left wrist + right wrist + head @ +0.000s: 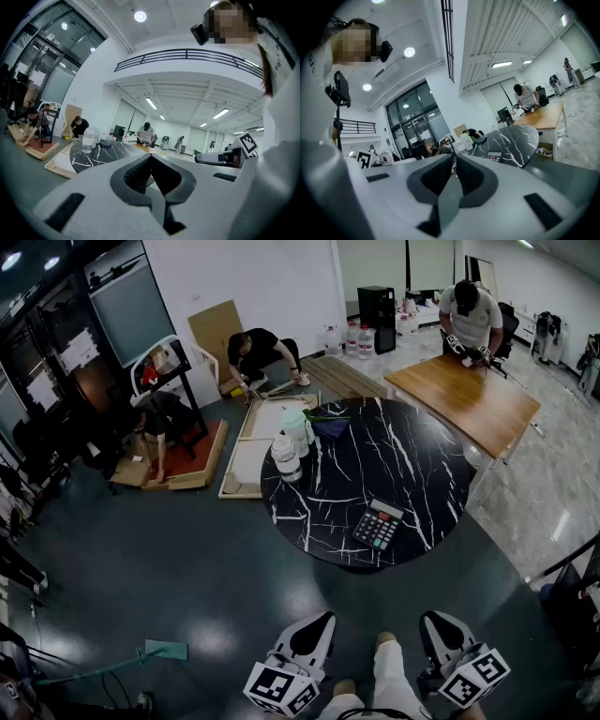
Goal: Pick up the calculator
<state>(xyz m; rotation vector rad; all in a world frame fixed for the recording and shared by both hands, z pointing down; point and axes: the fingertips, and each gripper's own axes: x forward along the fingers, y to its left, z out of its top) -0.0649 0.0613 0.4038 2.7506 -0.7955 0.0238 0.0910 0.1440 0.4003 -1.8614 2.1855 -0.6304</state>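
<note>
The calculator (377,525), dark with pale keys and a few red and green ones, lies near the front edge of the round black marble table (422,474). In the right gripper view the calculator (494,156) shows small on that table, ahead and to the right. Both grippers hang low in front of the person, well short of the table. My left gripper (319,621) is shut with nothing in it, its tips meeting in its own view (151,158). My right gripper (434,620) is also shut and empty (454,159).
Two clear plastic jars (286,457) and a dark blue cloth (328,426) sit on the table's far left side. A wooden table (469,401) with a person bent over it stands behind. Other people work on the floor by boards (246,456) at the left.
</note>
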